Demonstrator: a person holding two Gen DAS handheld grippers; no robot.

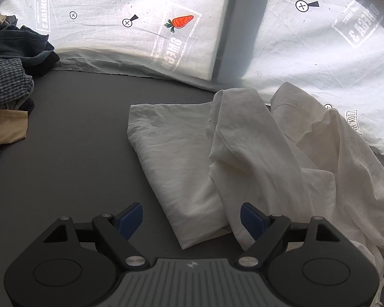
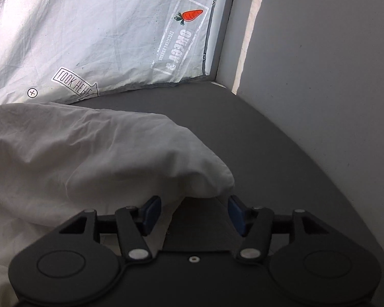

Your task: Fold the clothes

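A white garment (image 1: 230, 153) lies partly folded and rumpled on the dark grey surface (image 1: 76, 140) in the left wrist view. My left gripper (image 1: 191, 218) is open, with its blue pads on either side of the garment's near corner, just above it. In the right wrist view the same white garment (image 2: 89, 153) bulges up at the left. My right gripper (image 2: 194, 212) is open and empty at the garment's right edge, with the left pad against the cloth.
A pile of other clothes (image 1: 7, 58), denim, checked and tan, sits at the far left. A white printed sheet with carrot pictures (image 1: 140, 12) hangs behind. A white wall (image 2: 320, 76) bounds the surface on the right.
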